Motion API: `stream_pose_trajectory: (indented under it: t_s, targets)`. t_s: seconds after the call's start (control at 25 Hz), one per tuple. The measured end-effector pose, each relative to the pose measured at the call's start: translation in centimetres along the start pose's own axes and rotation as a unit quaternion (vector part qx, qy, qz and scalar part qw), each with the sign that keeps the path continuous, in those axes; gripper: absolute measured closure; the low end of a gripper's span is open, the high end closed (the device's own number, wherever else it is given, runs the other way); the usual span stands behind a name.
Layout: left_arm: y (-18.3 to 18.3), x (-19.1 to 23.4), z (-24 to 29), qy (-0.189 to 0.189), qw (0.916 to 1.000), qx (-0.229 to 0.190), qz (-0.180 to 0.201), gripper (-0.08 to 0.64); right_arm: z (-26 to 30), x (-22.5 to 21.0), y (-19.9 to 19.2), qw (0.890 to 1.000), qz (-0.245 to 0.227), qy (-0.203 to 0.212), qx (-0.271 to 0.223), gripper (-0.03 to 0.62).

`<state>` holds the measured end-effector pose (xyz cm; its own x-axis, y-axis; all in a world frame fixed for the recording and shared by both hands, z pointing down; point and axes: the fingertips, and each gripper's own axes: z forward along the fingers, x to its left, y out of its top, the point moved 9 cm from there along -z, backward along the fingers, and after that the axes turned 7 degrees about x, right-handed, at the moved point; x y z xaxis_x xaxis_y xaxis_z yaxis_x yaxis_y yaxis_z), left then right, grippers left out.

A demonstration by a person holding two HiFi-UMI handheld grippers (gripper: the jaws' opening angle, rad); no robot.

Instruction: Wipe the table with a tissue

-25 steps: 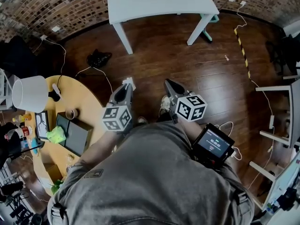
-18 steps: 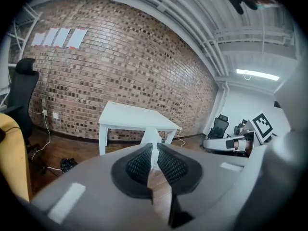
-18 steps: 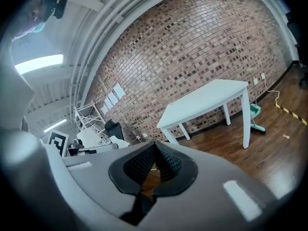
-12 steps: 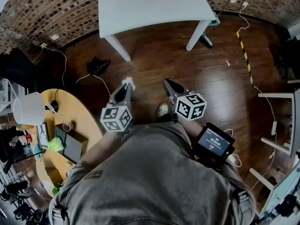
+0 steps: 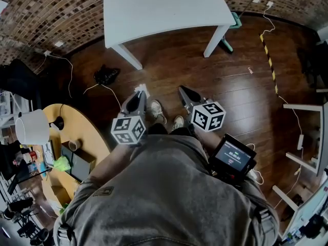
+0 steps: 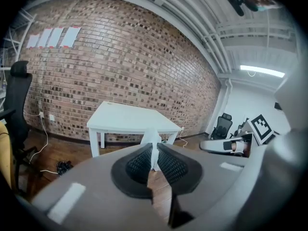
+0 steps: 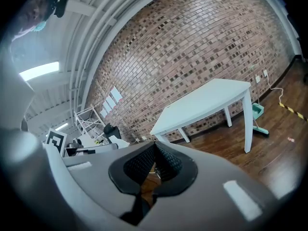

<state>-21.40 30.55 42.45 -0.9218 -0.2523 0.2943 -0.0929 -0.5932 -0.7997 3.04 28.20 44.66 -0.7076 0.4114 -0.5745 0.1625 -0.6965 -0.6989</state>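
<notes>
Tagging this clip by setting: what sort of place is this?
Probably an office or studio workroom: a brick wall, a white table on a wood floor, a black office chair.

At my lower left I see a round yellow wooden table (image 5: 91, 133) carrying a white drum-shaded lamp (image 5: 32, 128), a small brown tape roll (image 5: 74, 145) and a crumpled bright-green item (image 5: 61, 164). A black tangled bundle (image 5: 106, 76) lies on the dark wooden plank floor (image 5: 230, 86).
</notes>
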Motion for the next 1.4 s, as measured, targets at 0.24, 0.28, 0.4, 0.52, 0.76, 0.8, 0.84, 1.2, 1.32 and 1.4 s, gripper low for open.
stream_pose_trajectory:
  t_s: [0.24,0.28,0.4,0.52,0.76,0.8,0.84,1.2,1.32,1.4]
  targets:
    - [2.0,2.1,3.0,-0.019,0.9998,-0.002,-0.003,0.529,2.7,-0.6,2.0,1.000,0.001,-0.017,-0.004,0.578]
    - [2.5,2.5,3.8,-0.024,0.9997,-0.004,-0.002,0.529,3.2,-0.7,2.7,1.000,-0.001,-0.021,-0.007,0.578]
    - [4.2,3.7,6.4,-0.041,0.9992,-0.005,0.001,0.529,4.5,-1.4,4.6,0.999,-0.006,-0.037,-0.013,0.578]
    - [6.4,4.8,9.0,-0.058,0.9983,-0.010,0.004,0.529,6.2,-2.0,6.7,0.998,-0.010,-0.052,-0.020,0.578]
    - [9.8,7.5,12.3,-0.087,0.9960,-0.007,0.018,0.530,9.4,-2.2,9.7,0.996,-0.007,-0.077,-0.039,0.578]
    - [10.2,7.9,12.8,-0.091,0.9957,-0.005,0.021,0.529,9.9,-2.2,10.0,0.996,-0.004,-0.081,-0.042,0.578]
    - [10.6,8.4,13.3,-0.093,0.9954,-0.003,0.024,0.529,10.4,-2.3,10.2,0.995,-0.001,-0.084,-0.045,0.578]
    - [13.4,9.7,17.0,-0.101,0.9943,0.009,0.032,0.529,12.9,-4.5,13.5,0.994,0.003,-0.095,-0.049,0.578]
    - [14.3,9.6,18.7,-0.096,0.9949,0.009,0.032,0.529,13.8,-6.2,15.1,0.995,0.003,-0.091,-0.050,0.578]
    - [14.9,9.4,20.0,-0.088,0.9957,0.009,0.030,0.529,14.4,-7.5,16.2,0.995,0.002,-0.084,-0.046,0.578]
